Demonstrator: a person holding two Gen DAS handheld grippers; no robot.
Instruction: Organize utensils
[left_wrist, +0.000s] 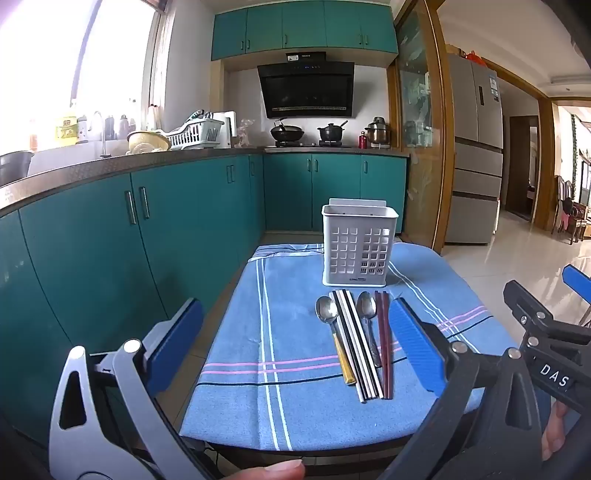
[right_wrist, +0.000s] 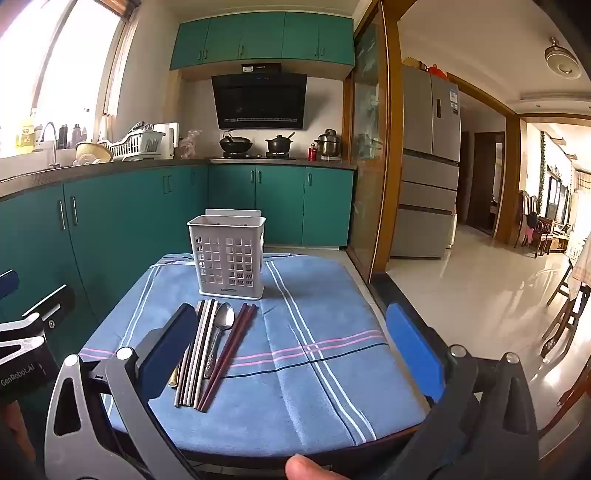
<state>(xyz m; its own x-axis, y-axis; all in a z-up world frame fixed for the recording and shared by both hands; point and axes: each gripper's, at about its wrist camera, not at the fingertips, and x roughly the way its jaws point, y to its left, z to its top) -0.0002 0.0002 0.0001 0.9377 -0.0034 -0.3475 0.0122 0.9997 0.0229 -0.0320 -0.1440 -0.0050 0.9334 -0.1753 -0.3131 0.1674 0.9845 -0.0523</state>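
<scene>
A white perforated utensil holder (left_wrist: 356, 248) (right_wrist: 229, 256) stands upright at the far side of a blue striped cloth (left_wrist: 295, 369) (right_wrist: 314, 369). In front of it lie a gold-handled spoon (left_wrist: 332, 328), black-and-white chopsticks (left_wrist: 356, 343) (right_wrist: 201, 350), a silver spoon (left_wrist: 367, 317) (right_wrist: 221, 328) and dark red chopsticks (left_wrist: 384, 343) (right_wrist: 231, 350), side by side. My left gripper (left_wrist: 295, 347) is open and empty, above the cloth's near part. My right gripper (right_wrist: 291, 347) is open and empty, its left finger covering the gold-handled spoon.
The cloth covers a small table whose edges drop to the floor. Teal kitchen cabinets (left_wrist: 147, 236) run along the left and back, with a counter, dish rack (left_wrist: 192, 134) and pots. A fridge (right_wrist: 428, 162) and tiled floor lie to the right.
</scene>
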